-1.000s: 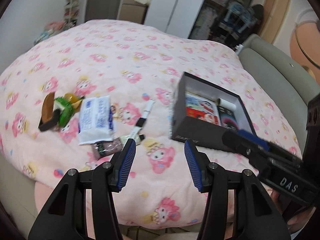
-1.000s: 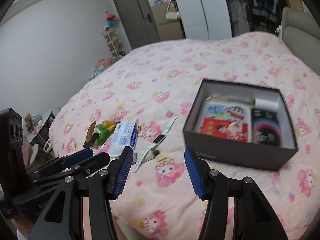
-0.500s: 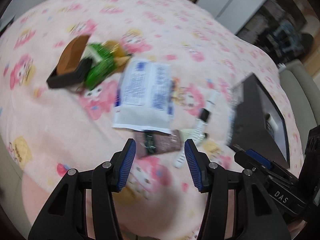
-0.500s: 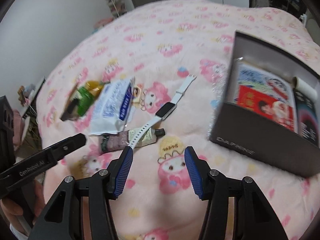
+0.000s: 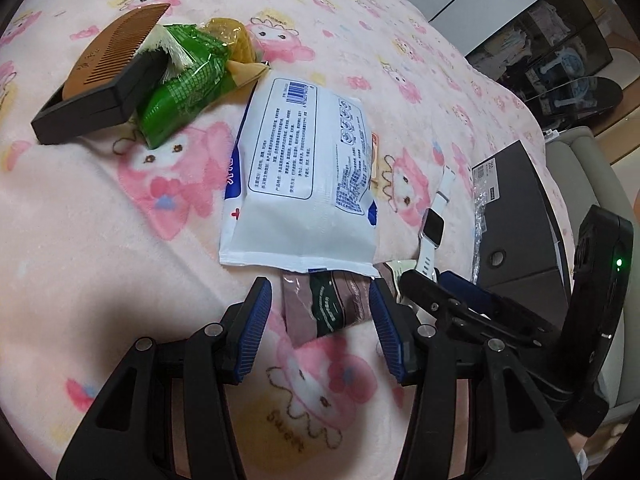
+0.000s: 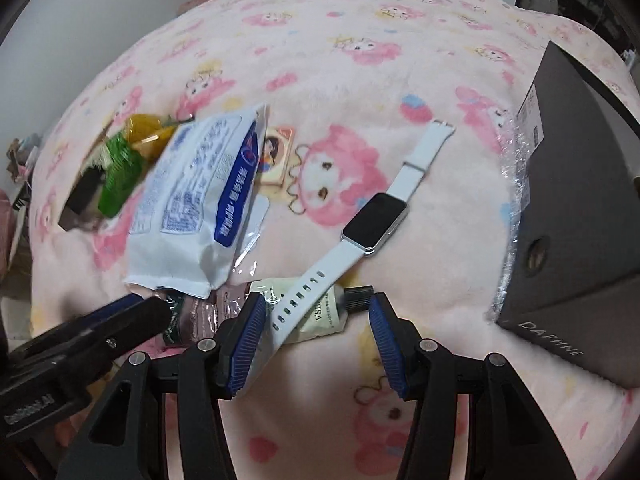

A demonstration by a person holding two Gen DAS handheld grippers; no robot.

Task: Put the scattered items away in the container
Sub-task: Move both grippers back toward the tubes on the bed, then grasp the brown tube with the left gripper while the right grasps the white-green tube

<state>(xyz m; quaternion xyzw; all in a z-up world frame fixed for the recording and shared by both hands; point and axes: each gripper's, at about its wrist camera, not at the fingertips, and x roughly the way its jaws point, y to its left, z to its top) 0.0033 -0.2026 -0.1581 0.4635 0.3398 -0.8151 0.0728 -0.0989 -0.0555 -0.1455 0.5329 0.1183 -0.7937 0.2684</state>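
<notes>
Both grippers dropped a lot closer to the blanket (image 5: 100,240) compared with a second back, when you were looking across the whole bed and into the dark box (image 6: 568,208); at this moment the box sat at the right edge of both views and only its outer wall showed.

Your left gripper (image 5: 320,320) was spread, with the brown sachet (image 5: 326,306) lying between the pads at lower centre, half tucked under the white wipes pack (image 5: 304,184). Nothing was pinched. Your right gripper (image 6: 316,332) was spread too, straddling the cream tube (image 6: 316,308) and the tail of the white watch (image 6: 372,220) strap that lay across it.

If I were you, I'd have picked one target per hand. The strap over the tube looked like trouble: close there and you'd likely catch both, or flick the watch away. Sliding the sachet out from under the pack first seemed safer than lifting straight up.

The comb (image 5: 116,40), green packet (image 5: 184,84) and small card (image 6: 276,156) were untouched in the upper left.
</notes>
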